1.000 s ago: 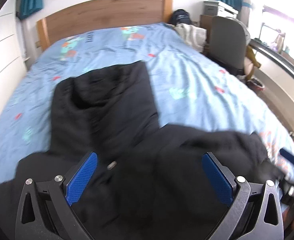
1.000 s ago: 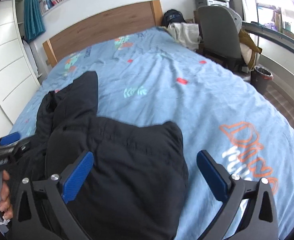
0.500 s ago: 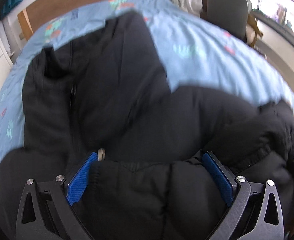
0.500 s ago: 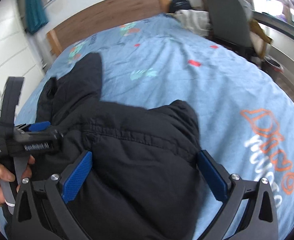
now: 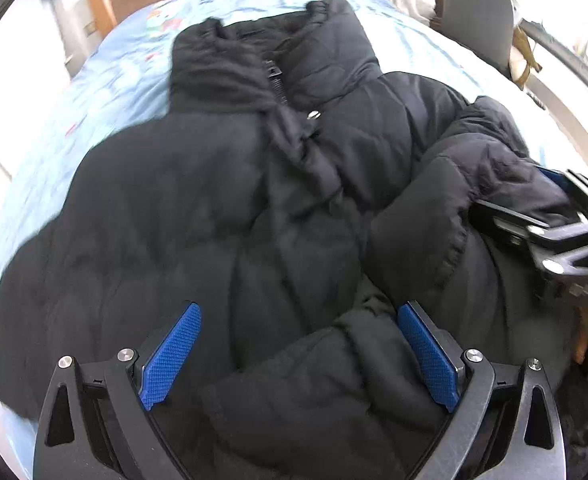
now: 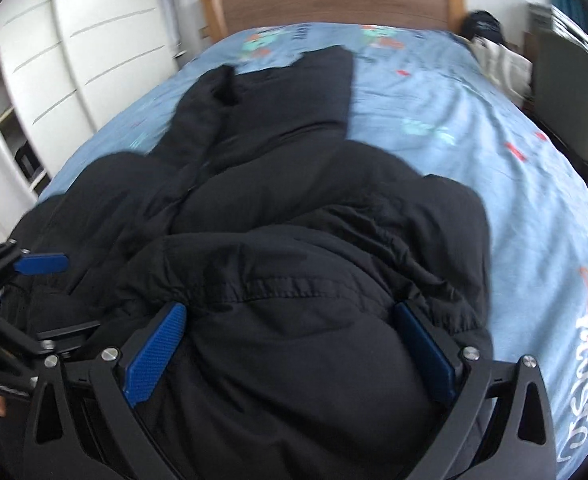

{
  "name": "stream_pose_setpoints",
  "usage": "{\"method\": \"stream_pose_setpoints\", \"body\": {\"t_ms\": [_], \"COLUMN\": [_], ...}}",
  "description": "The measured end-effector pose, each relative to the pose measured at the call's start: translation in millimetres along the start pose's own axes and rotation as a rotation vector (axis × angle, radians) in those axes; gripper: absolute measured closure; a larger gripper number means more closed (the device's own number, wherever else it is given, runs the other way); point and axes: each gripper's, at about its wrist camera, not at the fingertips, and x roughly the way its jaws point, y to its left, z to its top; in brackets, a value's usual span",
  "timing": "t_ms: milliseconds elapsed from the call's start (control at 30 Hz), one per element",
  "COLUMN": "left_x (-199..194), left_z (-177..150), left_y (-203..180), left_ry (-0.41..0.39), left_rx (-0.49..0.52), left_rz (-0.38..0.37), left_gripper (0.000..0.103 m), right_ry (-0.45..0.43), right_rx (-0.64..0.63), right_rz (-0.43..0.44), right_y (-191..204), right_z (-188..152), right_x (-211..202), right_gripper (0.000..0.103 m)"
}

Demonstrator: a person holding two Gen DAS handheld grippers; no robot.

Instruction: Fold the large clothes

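Note:
A black puffer jacket point(image 5: 221, 200) lies on the blue bed, collar and zipper point(image 5: 277, 84) towards the headboard. It also fills the right wrist view point(image 6: 294, 240). My left gripper point(image 5: 300, 356) is open, its blue pads either side of a bunched cuffed fold of the jacket. My right gripper point(image 6: 289, 352) is open, its pads straddling a thick puffy fold. The right gripper also shows at the right edge of the left wrist view point(image 5: 550, 220). The left gripper also shows at the left edge of the right wrist view point(image 6: 41, 264).
The blue patterned bedsheet point(image 6: 494, 128) extends to the right and to the wooden headboard point(image 6: 334, 0). White wardrobes point(image 6: 73, 40) stand left of the bed. A grey chair point(image 5: 478, 12) and a pile of light clothes point(image 6: 498, 60) are at the far right.
Both grippers have moved forward and down onto the jacket, which now fills both views. Folds of the jacket have bunched up between the open pads. The two grippers have come closer together.

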Motion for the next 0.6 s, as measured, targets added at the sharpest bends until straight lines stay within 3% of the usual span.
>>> {"method": "stream_pose_setpoints", "body": {"t_ms": [167,333,467,600], "left_x": [-45.1,-70.4,-52.4,-7.8], "left_z": [-12.9,-8.1,-8.2,-10.9], "left_y": [4.4,-18.5,-44.7,-49.6], "left_ry": [-0.065,-0.141,-0.123,-0.063], "left_rx": [-0.012,0.061,0.104,0.087], "left_rz": [-0.014,-0.051,-0.097,-0.039], "left_gripper": [0.005,0.005,0.005,0.005], "right_ry": [-0.012,-0.082,-0.091,-0.001], "right_rx": [0.007,0.027,0.012,0.008], "right_rz": [-0.028,-0.062,-0.078,-0.079], "right_y": [0.7,-14.6,-24.1,-32.4], "right_z": [3.4,5.6,-4.4,-26.4], "right_x": [-13.8,-55.3,-78.0,-58.9], "right_gripper": [0.0,0.0,0.0,0.0]}}
